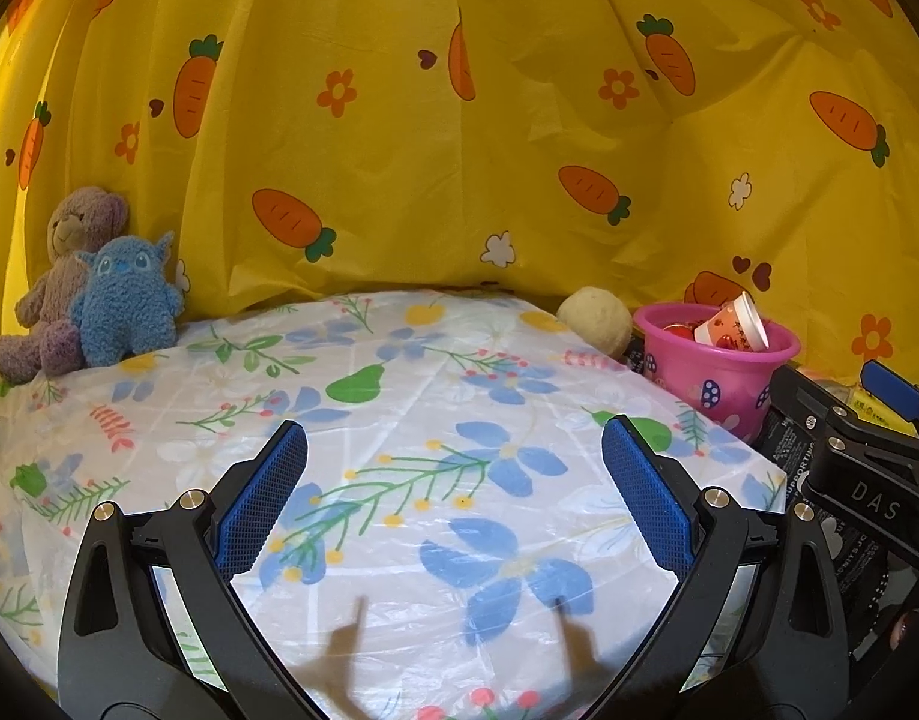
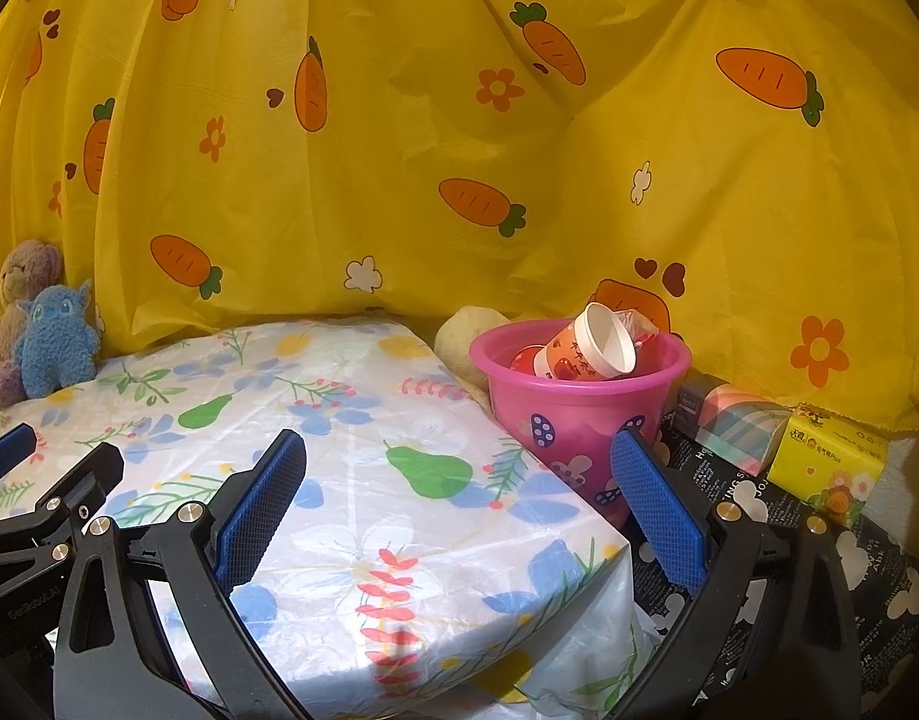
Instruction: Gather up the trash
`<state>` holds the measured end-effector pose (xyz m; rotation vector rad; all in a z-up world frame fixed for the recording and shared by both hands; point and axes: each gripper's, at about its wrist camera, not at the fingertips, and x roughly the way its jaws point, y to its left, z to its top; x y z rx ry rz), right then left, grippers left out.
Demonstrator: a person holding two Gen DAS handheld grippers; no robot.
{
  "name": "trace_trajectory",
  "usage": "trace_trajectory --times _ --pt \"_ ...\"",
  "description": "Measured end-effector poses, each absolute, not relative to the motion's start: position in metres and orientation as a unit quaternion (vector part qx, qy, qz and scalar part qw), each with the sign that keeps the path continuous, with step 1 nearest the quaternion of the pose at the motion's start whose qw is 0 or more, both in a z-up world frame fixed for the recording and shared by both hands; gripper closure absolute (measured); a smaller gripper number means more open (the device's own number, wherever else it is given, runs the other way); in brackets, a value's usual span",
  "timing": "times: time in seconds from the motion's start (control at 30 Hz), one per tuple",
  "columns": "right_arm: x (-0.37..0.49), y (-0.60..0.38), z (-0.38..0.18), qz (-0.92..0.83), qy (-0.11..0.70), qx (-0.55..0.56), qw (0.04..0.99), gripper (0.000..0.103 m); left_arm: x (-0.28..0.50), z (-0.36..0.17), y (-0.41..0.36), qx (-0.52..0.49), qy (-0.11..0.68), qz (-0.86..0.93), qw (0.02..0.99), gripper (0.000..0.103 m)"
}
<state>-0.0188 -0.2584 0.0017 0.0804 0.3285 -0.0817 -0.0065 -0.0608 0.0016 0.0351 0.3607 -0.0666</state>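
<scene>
Here both grippers hang over the flower-printed tabletop [image 1: 399, 396] with nothing between their blue pads. The left gripper [image 1: 454, 480] has its jaws spread wide, and so does the right gripper [image 2: 458, 483]. The trash sits in the pink bucket [image 2: 579, 414], which stands just off the tabletop's right edge: a paper cup [image 2: 597, 345] lies tilted inside, its mouth above the rim, with something red beneath it. Two plush toys [image 1: 93, 288] lean against the yellow carrot-print curtain [image 1: 459, 150] at far left.
</scene>
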Motion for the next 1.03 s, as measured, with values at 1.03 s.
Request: trace_trajectory --times 1.03 --pt "-0.0165 -0.2527 -0.0008 -0.038 0.164 0.038 0.985 0.005 -0.008 0.0017 -0.0571 0.024 0.179 -0.021 0.983 0.006"
